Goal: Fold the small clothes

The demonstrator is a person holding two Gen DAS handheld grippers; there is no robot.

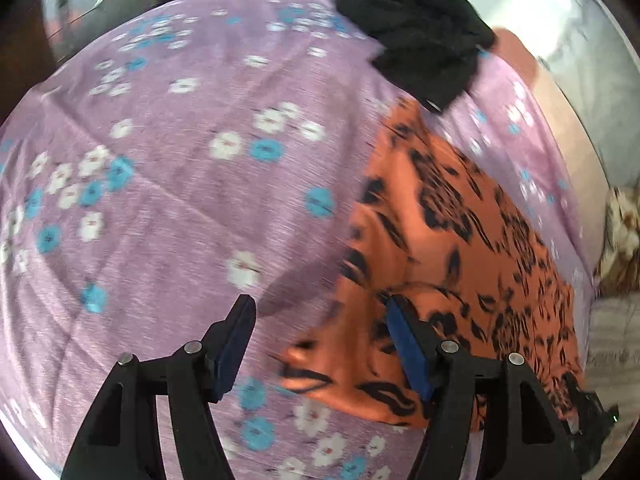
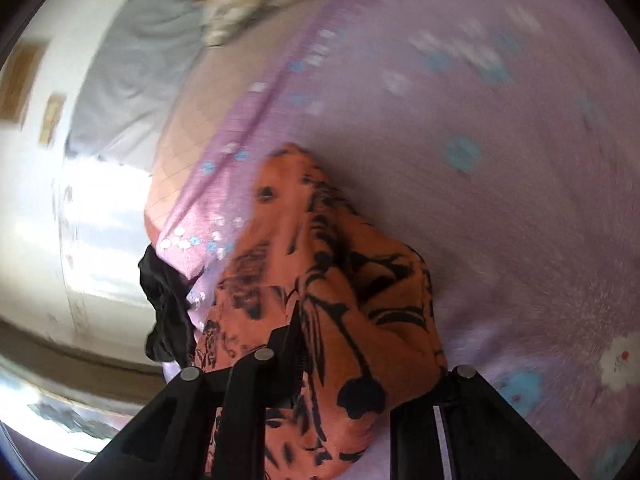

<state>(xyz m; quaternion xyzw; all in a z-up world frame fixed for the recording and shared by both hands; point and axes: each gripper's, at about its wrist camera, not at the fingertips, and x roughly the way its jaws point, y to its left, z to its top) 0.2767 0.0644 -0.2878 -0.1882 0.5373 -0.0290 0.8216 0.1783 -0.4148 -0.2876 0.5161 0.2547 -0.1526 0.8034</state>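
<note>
An orange garment with black flower print (image 1: 460,240) lies on the purple flowered bedsheet (image 1: 180,200), stretching from centre to lower right in the left wrist view. My left gripper (image 1: 320,312) is open just above the garment's near left edge, holding nothing. In the right wrist view the same orange garment (image 2: 320,280) is bunched up between the fingers of my right gripper (image 2: 360,360), which is shut on it and lifts a fold off the sheet (image 2: 500,200); the fingertips are hidden by cloth.
A black garment (image 1: 420,44) lies crumpled on the sheet beyond the orange one; it also shows in the right wrist view (image 2: 168,304) at the bed edge. A brown and cream patterned cloth (image 1: 620,236) lies at the right. Bright floor lies past the bed.
</note>
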